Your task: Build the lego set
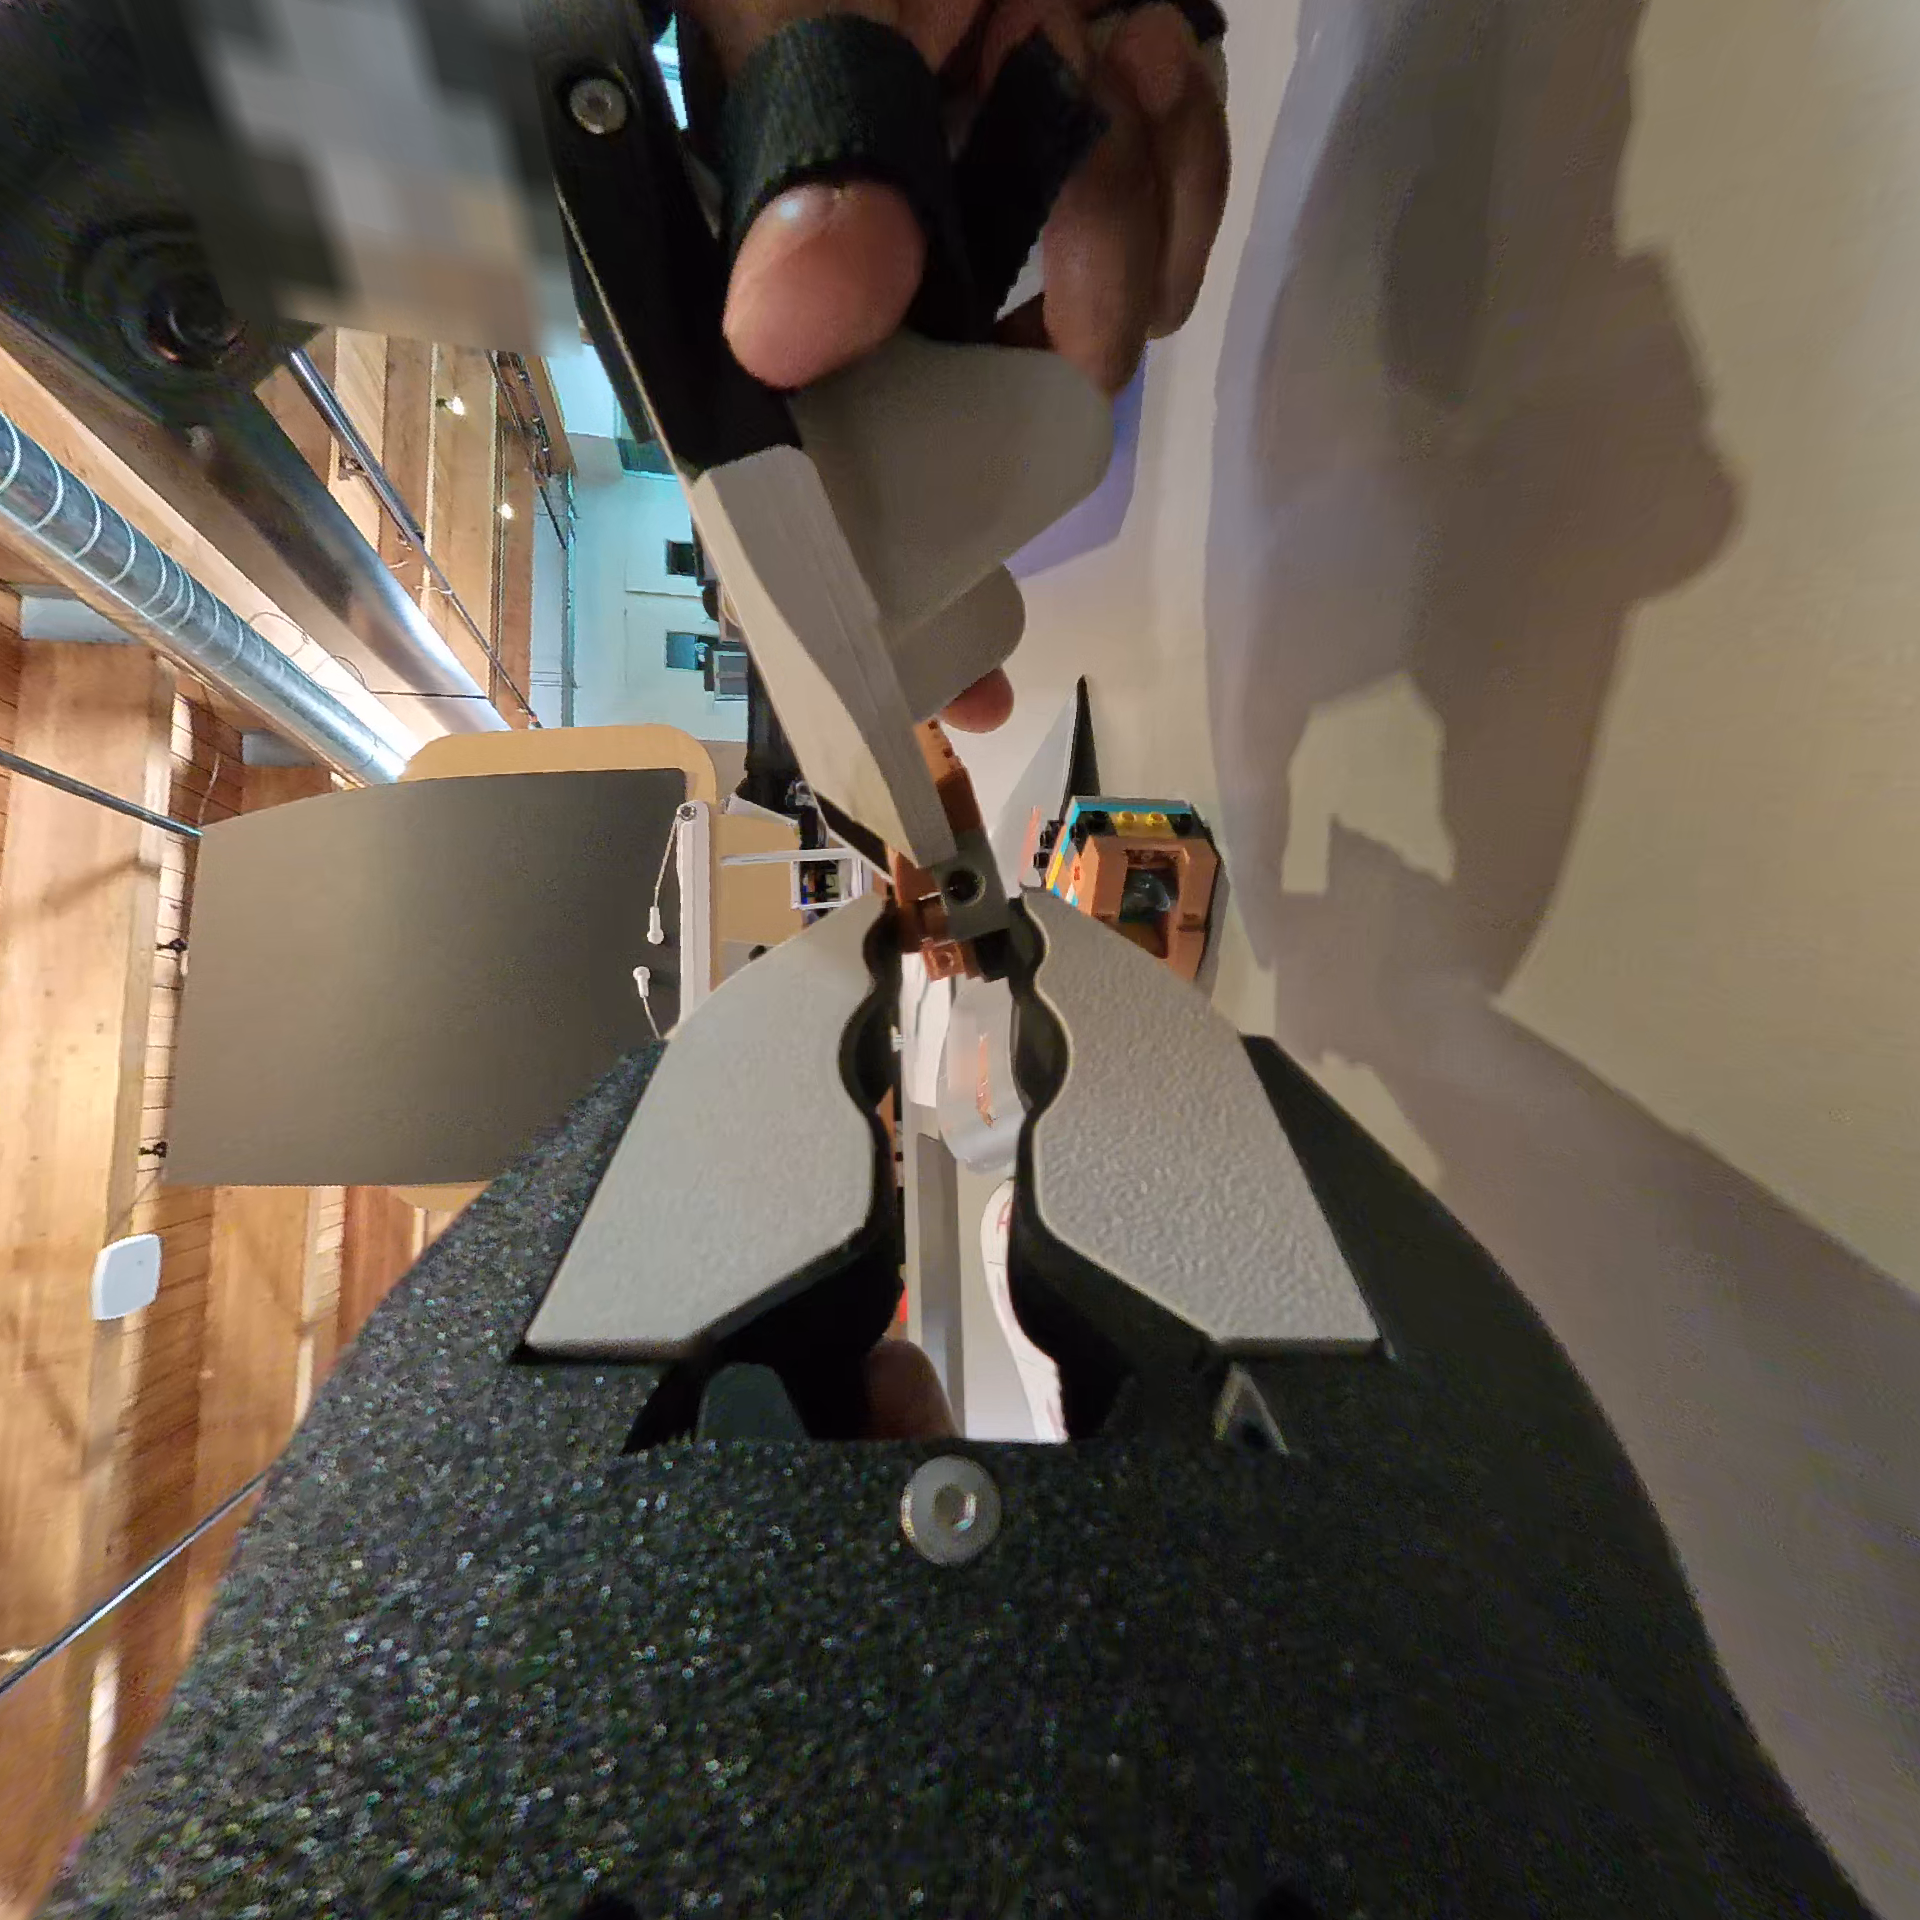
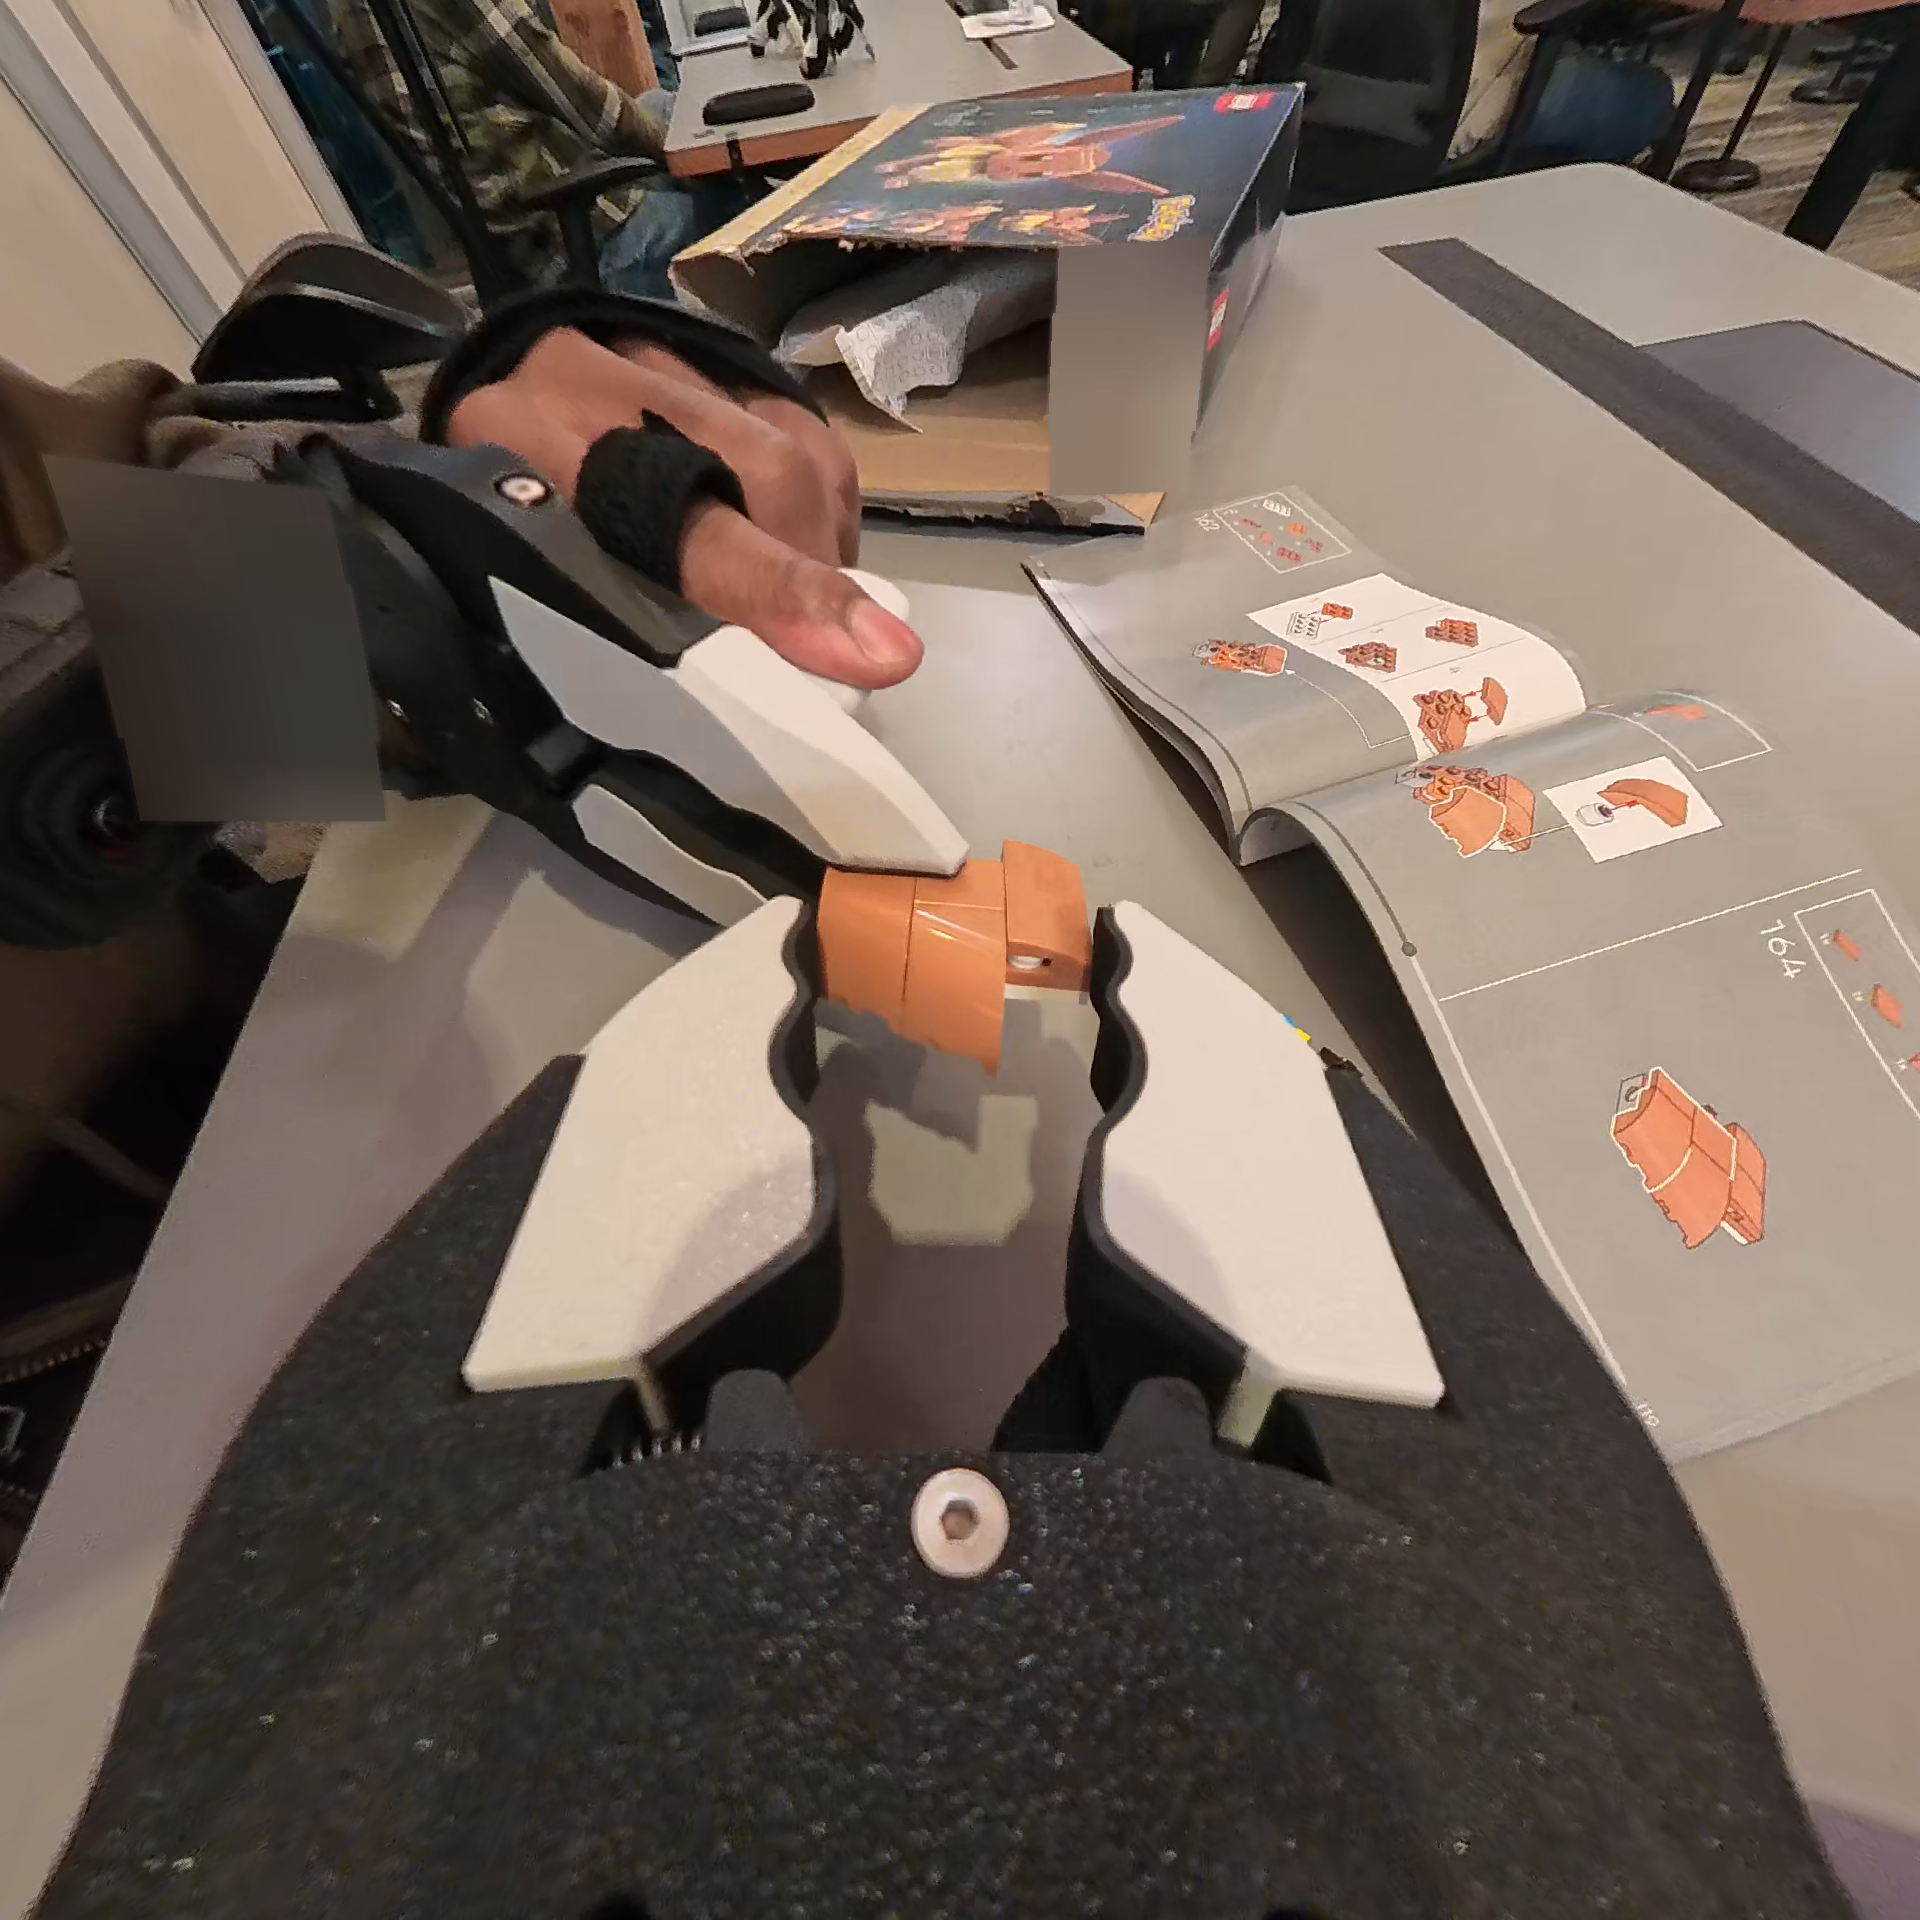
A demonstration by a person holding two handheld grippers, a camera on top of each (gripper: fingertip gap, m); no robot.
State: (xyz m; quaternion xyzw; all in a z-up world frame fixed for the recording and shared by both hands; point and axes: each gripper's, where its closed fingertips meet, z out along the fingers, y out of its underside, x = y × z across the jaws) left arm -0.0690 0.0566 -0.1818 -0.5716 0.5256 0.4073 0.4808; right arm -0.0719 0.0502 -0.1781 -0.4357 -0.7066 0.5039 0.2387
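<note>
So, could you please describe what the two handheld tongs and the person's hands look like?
Both tongs, left and right, have pale grey textured fingers with wavy black inner edges on a speckled black body with a silver bolt. The hand wears a black fabric finger loop and a brown sleeve.

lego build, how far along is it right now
Done: a curved orange sub-assembly is pieced together, and a larger partial model stands on the table. In hand: the right gripper clamps the sub-assembly while the left gripper grips its other end. Left: the open instruction booklet shows further steps.
</note>
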